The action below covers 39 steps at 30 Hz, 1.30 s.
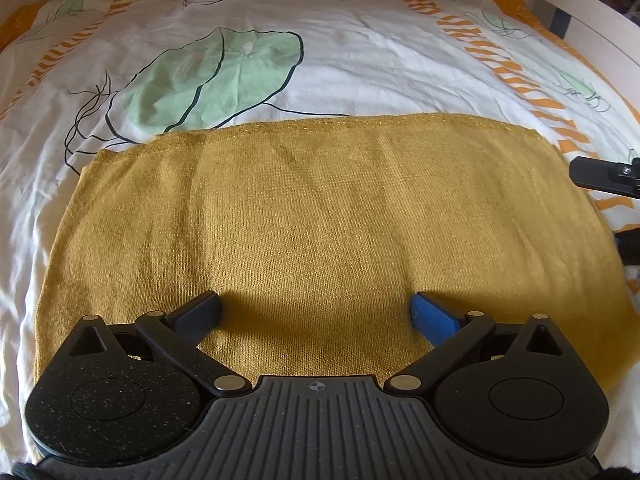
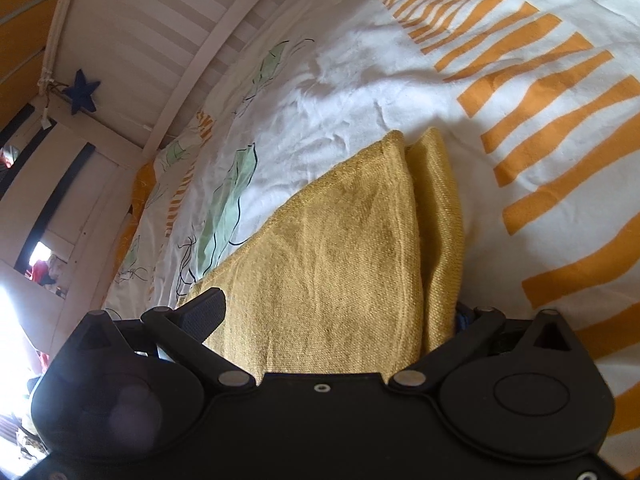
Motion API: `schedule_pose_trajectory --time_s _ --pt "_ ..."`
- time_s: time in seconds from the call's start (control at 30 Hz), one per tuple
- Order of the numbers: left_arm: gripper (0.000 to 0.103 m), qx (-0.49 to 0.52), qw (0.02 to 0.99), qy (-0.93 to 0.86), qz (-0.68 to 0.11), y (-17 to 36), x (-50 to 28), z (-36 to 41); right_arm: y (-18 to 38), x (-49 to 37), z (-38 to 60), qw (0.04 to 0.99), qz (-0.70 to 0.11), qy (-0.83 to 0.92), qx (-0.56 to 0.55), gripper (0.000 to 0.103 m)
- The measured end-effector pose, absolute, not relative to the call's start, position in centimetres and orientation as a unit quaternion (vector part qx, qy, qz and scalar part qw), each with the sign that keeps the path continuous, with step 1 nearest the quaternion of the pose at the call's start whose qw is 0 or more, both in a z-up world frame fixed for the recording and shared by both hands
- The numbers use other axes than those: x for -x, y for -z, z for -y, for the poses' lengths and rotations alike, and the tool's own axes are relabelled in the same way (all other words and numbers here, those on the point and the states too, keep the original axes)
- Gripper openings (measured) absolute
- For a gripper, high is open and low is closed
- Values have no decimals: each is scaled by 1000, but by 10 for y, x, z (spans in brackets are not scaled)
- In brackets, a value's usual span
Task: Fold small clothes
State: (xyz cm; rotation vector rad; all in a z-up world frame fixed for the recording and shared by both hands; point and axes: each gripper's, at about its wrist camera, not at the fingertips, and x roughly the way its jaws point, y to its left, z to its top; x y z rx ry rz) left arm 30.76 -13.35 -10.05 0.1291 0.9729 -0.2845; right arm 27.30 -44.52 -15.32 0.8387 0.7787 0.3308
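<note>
The left wrist view shows the mustard knit garment (image 1: 320, 216) as a whole: it lies flat and spread wide on the printed bedcover (image 1: 360, 60), its far hem running straight across the middle of the frame, with a large green leaf print (image 1: 216, 80) just beyond its far left corner. The right wrist view shows only the garment's right end (image 2: 340, 248), where the fabric is doubled into two raised layers that taper to a point toward the far side, beside the cover's orange stripes (image 2: 540, 152). This view alone takes in the white slatted bed frame (image 2: 160, 28) and a dark blue star (image 2: 84, 92) hanging on it at the far left.

The garment's near edge is hidden under both gripper bodies. In the left wrist view the right gripper (image 1: 604, 178) appears only as a dark piece at the right edge, cut off by the frame.

The left gripper (image 1: 316, 312) hovers low over the garment's near middle, its jaws spread wide with nothing between them. The right gripper (image 2: 340, 316) also stands wide, with the doubled fabric lying between its fingers; its right finger is mostly buried behind the fold, so the cloth seems to rest in the gap rather than be pinched.
</note>
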Motion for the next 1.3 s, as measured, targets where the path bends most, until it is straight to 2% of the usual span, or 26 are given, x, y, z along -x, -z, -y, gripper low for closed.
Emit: schedule_pose_trajectory --time_s 0.17,0.3,0.63,0.67,0.73,0.8,0.83,0.87,0.9,1.03,1.3 --pt "101 -73 868 145 -469 93 -308 131 152 -274 439 835 -363 -162 -380 103" --pt "101 -86 883 130 -443 76 -302 118 152 -275 439 836 -361 -163 -380 103" --pt "101 -66 897 77 -431 42 -320 46 152 -275 433 843 -360 -177 -358 102" --pt "101 -63 897 71 -432 43 -322 40 152 -275 433 843 -361 -179 -357 99" --pt "101 -46 896 59 -437 48 -326 28 152 -275 434 839 -364 -180 -362 86" --pt "101 -23 892 59 -447 54 -329 18 155 -275 438 832 -368 -175 -378 62" --pt "101 -13 889 61 -453 57 -331 14 157 -274 440 830 -371 -168 -382 59" --pt "101 -7 886 63 -460 60 -332 12 157 -273 440 832 -373 -160 -379 49" --pt "101 -6 882 63 -468 63 -334 10 156 -272 441 835 -377 -150 -372 34" --pt "100 -4 873 57 -484 61 -340 0 139 -265 434 845 -382 -132 -349 30" --pt "100 54 874 54 -479 41 -347 -36 66 -270 385 868 -383 -119 -292 29"
